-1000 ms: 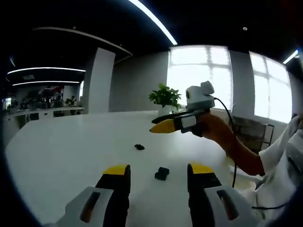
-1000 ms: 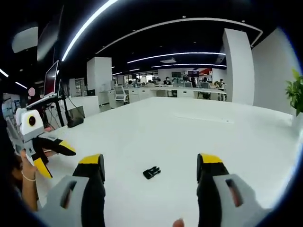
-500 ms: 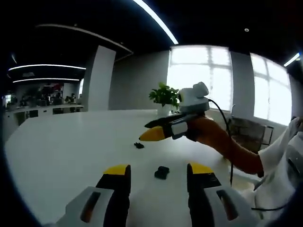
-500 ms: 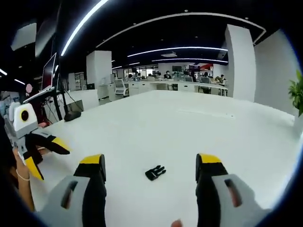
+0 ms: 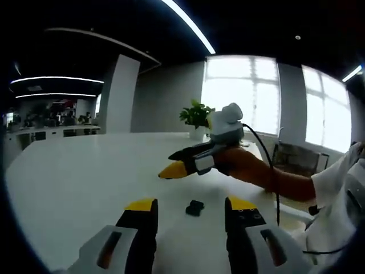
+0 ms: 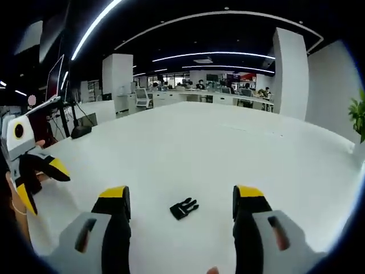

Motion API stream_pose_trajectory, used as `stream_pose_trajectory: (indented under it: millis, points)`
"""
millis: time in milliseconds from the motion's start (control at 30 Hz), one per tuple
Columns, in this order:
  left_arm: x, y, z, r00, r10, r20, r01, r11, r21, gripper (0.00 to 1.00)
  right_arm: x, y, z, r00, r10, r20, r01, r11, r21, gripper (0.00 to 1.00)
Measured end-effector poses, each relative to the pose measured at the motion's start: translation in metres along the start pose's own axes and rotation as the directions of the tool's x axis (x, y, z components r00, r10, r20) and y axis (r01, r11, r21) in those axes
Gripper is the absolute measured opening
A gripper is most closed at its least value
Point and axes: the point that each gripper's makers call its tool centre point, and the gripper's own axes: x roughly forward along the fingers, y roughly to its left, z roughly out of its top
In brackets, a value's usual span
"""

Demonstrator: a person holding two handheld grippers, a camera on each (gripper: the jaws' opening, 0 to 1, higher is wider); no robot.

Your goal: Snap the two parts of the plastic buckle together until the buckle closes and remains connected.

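Observation:
Two black buckle parts lie apart on the white table [image 5: 74, 171]. The socket part [image 5: 195, 207] rests just ahead of my left gripper [image 5: 191, 212], between its open, empty jaws. The pronged part [image 6: 184, 208] lies flat between the wide-open jaws of my right gripper [image 6: 181, 201], a little ahead of the tips. Seen from the left gripper view, the right gripper [image 5: 171, 169] hovers above the table beyond the socket part, held by a hand. From the right gripper view, the left gripper [image 6: 41, 182] stands at the far left with its yellow-tipped jaws apart.
A potted plant [image 5: 197, 116] stands at the table's far edge before bright windows. A chair [image 5: 296, 155] and the person's white sleeve [image 5: 342, 188] are at the right. Office desks [image 6: 228, 100] with people lie beyond the table [image 6: 239, 148].
The right gripper has moved left and lower over the table, now covering the pronged part in the left gripper view. The left gripper has stayed put.

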Motion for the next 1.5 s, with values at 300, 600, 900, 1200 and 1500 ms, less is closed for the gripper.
stream_pose_trajectory:
  millis: [300, 600, 900, 1200, 1500]
  points:
    - [0.000, 0.000, 0.000, 1.000, -0.006, 0.006, 0.006, 1.000, -0.010, 0.47, 0.002, -0.012, -0.003, 0.999, -0.046, 0.008, 0.046, 0.998, 0.030, 0.77]
    - [-0.001, 0.000, 0.000, 1.000, -0.006, 0.009, 0.006, 1.000, -0.017, 0.47, 0.006, -0.012, -0.012, 0.999, -0.042, -0.013, 0.042, 0.999, 0.032, 0.67]
    - [-0.001, -0.001, -0.001, 1.000, -0.011, 0.013, 0.011, 1.000, -0.021, 0.47, 0.006, -0.016, -0.016, 0.998, -0.065, -0.024, 0.065, 0.998, 0.005, 0.63]
    - [0.000, -0.001, -0.002, 1.000, -0.013, 0.007, 0.013, 1.000, -0.020, 0.47, -0.015, 0.000, -0.030, 0.997, -0.074, -0.006, 0.074, 0.997, 0.003, 0.54]
    - [-0.001, -0.002, -0.002, 1.000, -0.013, 0.014, 0.013, 1.000, -0.026, 0.47, -0.011, -0.006, -0.027, 0.998, -0.069, -0.002, 0.069, 0.998, -0.011, 0.39]
